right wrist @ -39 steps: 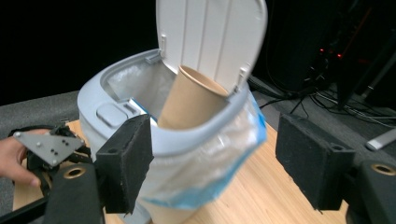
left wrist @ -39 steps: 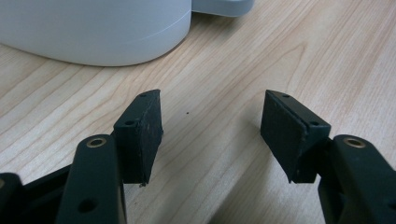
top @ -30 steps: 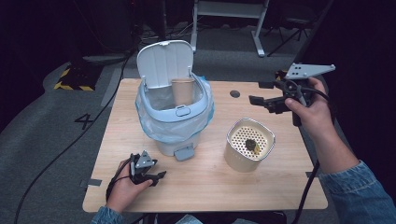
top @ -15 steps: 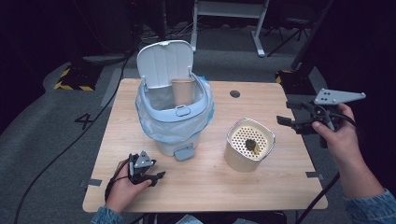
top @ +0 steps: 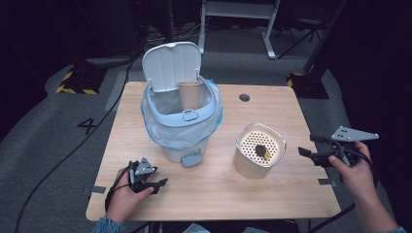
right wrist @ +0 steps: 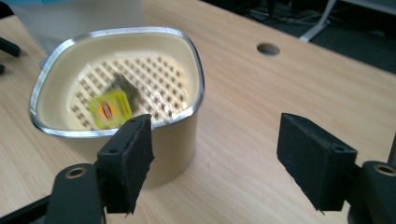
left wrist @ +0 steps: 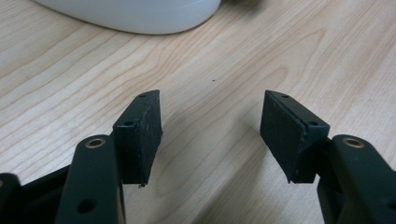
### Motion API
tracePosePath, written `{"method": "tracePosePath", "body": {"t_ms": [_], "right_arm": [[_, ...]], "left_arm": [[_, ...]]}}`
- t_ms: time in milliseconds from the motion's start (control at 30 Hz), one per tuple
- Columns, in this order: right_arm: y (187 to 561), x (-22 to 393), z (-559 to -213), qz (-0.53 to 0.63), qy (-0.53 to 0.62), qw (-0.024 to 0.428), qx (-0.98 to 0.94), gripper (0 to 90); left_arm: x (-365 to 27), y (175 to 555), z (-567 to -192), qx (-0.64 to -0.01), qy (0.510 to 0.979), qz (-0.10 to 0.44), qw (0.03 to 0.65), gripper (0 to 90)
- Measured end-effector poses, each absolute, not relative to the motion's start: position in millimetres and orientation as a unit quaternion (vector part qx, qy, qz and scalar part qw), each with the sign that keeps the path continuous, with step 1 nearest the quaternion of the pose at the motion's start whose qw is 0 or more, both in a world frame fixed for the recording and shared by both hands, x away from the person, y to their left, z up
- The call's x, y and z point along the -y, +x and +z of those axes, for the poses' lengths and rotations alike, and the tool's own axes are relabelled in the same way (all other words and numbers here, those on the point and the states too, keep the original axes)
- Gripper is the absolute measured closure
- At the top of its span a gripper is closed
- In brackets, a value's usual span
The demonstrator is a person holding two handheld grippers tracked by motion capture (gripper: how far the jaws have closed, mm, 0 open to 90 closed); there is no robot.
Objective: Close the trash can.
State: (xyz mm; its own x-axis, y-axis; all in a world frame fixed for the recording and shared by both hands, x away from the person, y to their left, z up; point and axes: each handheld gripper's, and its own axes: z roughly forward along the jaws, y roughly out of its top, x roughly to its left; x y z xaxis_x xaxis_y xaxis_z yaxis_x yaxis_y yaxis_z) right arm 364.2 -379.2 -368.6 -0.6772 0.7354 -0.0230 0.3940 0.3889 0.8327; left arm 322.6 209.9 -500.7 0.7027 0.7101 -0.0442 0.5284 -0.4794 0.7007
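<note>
High view: wooden table on grey carpet; both tools, left and right, spread, empty.

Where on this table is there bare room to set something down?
Free: the wood right of the cream strainer tub, the front strip between the two hands, and the far right corner by the cable hole. Crowded: the lined bin takes the left-centre.
</note>
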Motion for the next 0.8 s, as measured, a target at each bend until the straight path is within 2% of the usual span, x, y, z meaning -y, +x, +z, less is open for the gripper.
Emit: {"method": "tracePosePath", "body": {"t_ms": [367, 800], "right_arm": [[354, 384, -440, 0.384, 0.384, 0.184, -0.819, 25.2], [350, 385, -489, 0.358, 0.409, 0.160, -0.824, 23.0]], "left_arm": [[-218, 327, -503, -0.365, 0.847, 0.140, 0.361, 35.9], [-222, 329, -504, -0.387, 0.836, 0.131, 0.367, 30.0]]}}
